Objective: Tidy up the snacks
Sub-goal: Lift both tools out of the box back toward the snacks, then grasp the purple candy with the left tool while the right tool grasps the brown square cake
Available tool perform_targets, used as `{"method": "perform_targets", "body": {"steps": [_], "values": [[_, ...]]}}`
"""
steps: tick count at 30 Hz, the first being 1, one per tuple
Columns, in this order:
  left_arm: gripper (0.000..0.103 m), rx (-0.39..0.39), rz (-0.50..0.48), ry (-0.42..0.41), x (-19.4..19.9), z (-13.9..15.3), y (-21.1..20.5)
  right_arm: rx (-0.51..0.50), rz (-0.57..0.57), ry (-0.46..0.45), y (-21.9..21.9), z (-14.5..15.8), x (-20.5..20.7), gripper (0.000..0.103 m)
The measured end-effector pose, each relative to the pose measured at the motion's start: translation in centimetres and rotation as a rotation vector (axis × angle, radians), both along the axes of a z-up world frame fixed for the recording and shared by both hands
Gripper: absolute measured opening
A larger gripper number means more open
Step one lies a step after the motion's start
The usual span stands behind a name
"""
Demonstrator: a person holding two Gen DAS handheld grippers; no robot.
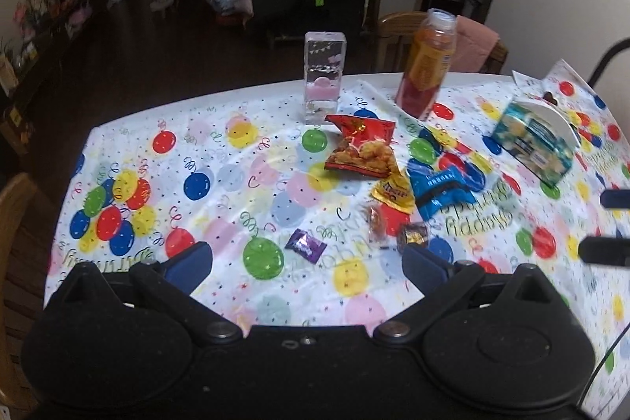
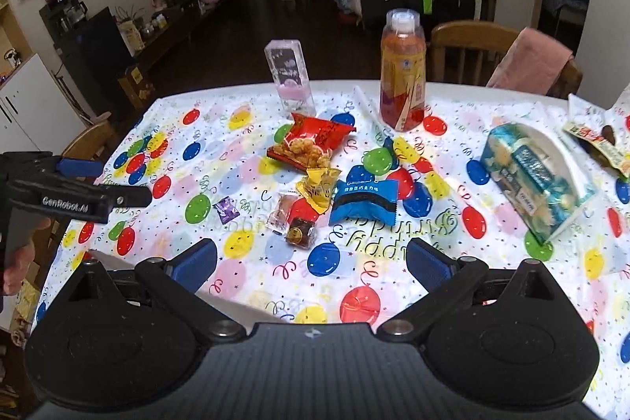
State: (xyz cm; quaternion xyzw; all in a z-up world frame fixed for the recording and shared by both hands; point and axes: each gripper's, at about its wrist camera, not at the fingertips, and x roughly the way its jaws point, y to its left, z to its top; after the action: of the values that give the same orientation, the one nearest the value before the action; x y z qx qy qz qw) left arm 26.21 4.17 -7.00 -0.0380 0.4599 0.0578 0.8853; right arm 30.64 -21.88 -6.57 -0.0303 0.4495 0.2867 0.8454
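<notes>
Snacks lie mid-table on a balloon-print cloth (image 1: pixel 220 160): a red chip bag (image 1: pixel 360 148) (image 2: pixel 311 144), a yellow packet (image 1: pixel 393 191) (image 2: pixel 317 185), a blue packet (image 1: pixel 445 184) (image 2: pixel 364 201), a purple candy (image 1: pixel 305 245) (image 2: pixel 226 209), a clear-wrapped sweet (image 1: pixel 376 223) (image 2: pixel 281 213) and a dark gold-foil sweet (image 1: pixel 413 235) (image 2: pixel 301 231). My left gripper (image 1: pixel 307 262) (image 2: pixel 118 180) hovers open, just short of the purple candy. My right gripper (image 2: pixel 311 262) (image 1: pixel 594 223) is open too, over the near edge, holding nothing.
An orange drink bottle (image 2: pixel 401 77) and a clear box with pink contents (image 2: pixel 289 77) stand at the far edge. A teal pack in a white holder (image 2: pixel 535 176) lies on the right, with another wrapper (image 2: pixel 598 144) beyond it. Wooden chairs (image 2: pixel 472 46) surround the table.
</notes>
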Motion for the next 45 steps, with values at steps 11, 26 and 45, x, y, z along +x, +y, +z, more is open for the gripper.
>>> {"method": "perform_targets", "body": {"steps": [11, 26, 45], "values": [[0.094, -0.083, 0.117, 0.161, 6.3, -5.4, 2.0, -0.064, 0.083, 0.101, 4.3, -5.0, 4.9, 0.103], [0.068, -0.256, 0.23, 0.321, 10.4, -11.7, 4.0, -0.118, 0.112, 0.243, 9.1, -11.5, 9.1, 0.084], [0.029, -0.239, 0.217, 0.345, 11.8, -13.6, 3.1, -0.143, 0.099, 0.301, 10.5, -14.6, 10.3, 0.04]]}}
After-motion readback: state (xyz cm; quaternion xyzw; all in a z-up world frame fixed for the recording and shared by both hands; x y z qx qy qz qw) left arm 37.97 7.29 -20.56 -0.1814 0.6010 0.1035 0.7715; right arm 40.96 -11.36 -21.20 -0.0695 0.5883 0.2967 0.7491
